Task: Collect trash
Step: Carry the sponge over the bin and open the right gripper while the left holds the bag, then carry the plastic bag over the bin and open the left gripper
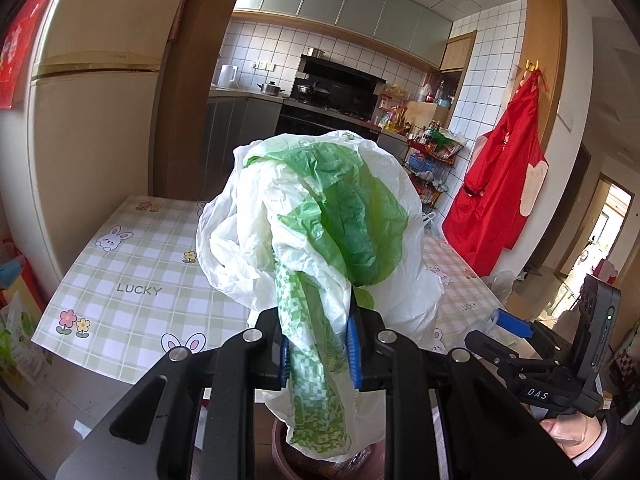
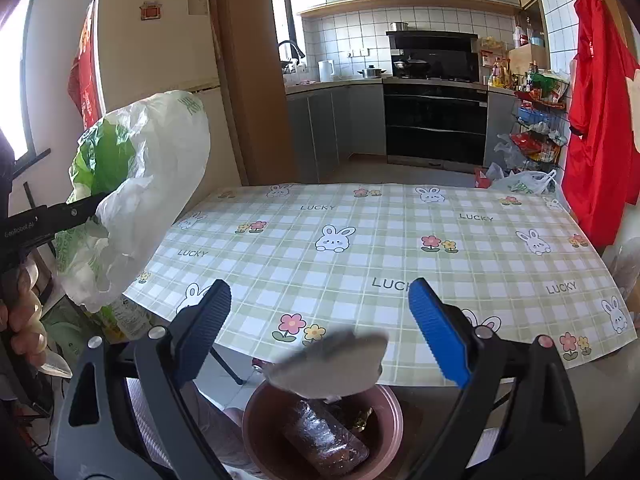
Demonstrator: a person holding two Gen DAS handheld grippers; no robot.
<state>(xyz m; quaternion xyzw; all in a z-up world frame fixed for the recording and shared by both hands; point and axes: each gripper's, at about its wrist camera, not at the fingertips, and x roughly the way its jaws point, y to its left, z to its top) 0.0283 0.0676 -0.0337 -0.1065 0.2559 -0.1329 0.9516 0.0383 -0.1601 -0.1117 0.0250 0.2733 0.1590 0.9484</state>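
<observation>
My left gripper (image 1: 318, 354) is shut on a crumpled white and green plastic bag (image 1: 320, 216) and holds it up in the air; the bag also shows in the right wrist view (image 2: 140, 184) at the left. My right gripper (image 2: 320, 320) is open and empty, above a brown round bin (image 2: 260, 432) that holds a clear plastic bottle (image 2: 324, 436) and other trash. A blurred grey-white scrap (image 2: 332, 364) is in the air just above the bin, between the open jaws. The bin's rim also shows under the bag in the left wrist view (image 1: 280, 440).
A table with a green checked "LUCKY" cloth (image 2: 360, 240) lies ahead. A fridge (image 2: 160, 40) stands at the left. A wire rack (image 2: 536, 128) and plastic bags (image 2: 520, 184) are at the right, a red apron (image 2: 600, 100) hangs on the wall.
</observation>
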